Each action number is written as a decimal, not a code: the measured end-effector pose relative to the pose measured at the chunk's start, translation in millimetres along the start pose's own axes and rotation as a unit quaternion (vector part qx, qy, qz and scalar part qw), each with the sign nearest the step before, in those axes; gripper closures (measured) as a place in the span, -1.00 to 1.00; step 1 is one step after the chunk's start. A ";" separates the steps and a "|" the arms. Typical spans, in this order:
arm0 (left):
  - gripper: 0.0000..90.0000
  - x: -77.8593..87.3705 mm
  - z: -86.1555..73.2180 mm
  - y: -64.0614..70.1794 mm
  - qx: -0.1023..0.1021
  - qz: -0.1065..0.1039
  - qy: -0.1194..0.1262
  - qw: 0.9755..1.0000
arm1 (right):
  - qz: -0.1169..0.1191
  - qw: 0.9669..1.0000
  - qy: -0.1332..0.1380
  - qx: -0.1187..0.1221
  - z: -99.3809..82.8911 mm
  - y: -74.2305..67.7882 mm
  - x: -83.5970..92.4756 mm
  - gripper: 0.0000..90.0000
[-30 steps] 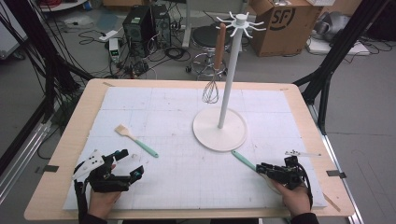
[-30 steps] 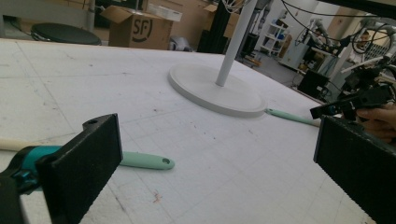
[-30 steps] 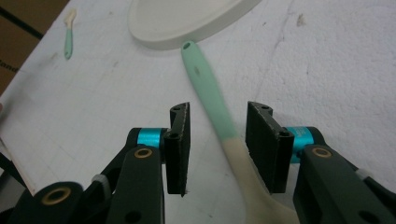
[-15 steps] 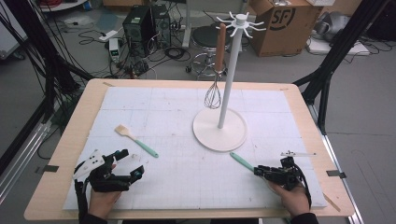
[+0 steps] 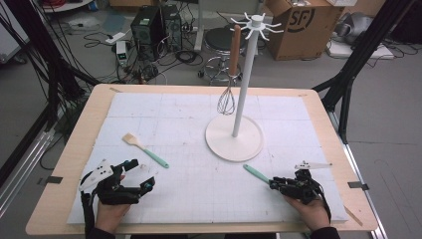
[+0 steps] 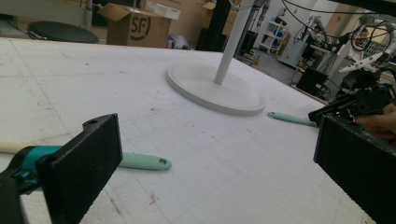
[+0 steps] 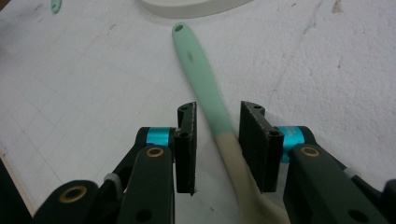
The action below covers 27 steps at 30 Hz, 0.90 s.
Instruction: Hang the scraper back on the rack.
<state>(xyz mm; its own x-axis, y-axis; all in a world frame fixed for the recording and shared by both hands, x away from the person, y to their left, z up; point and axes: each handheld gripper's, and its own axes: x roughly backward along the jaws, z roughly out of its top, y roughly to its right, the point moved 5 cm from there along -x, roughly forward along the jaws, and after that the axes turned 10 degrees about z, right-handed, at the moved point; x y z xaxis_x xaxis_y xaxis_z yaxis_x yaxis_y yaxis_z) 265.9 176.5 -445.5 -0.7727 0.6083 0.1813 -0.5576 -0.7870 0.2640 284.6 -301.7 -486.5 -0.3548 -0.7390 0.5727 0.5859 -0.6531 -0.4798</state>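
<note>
The right gripper is sitting near the front right corner of the white gridded mat, its black jaws straddling a mint-green-handled utensil with a cream head. The jaws have just been closing; a gap is showing on the left side of the handle, so they are not yet clamping it. The handle's holed tip is pointing toward the round white base of the utensil stand, near the mat's middle. The left gripper is resting near the front left corner, jaws standing wide apart with nothing between them, just beside a second mint-handled wooden spatula.
</note>
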 end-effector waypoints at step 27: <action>-0.96 -1.7 -0.4 1.4 0.001 -0.003 -0.001 1.000 | -0.042 0.997 -0.055 0.045 6.8 -3.1 -5.4 0.73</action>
<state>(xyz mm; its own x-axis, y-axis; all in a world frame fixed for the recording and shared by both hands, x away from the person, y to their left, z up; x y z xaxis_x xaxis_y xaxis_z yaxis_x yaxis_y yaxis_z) 266.2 174.3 -445.8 -0.7685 0.6134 0.1823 -0.5618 -0.7831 0.2667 289.6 -294.6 -483.6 -0.3254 -0.6567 0.6804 0.6220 -0.6906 -0.3690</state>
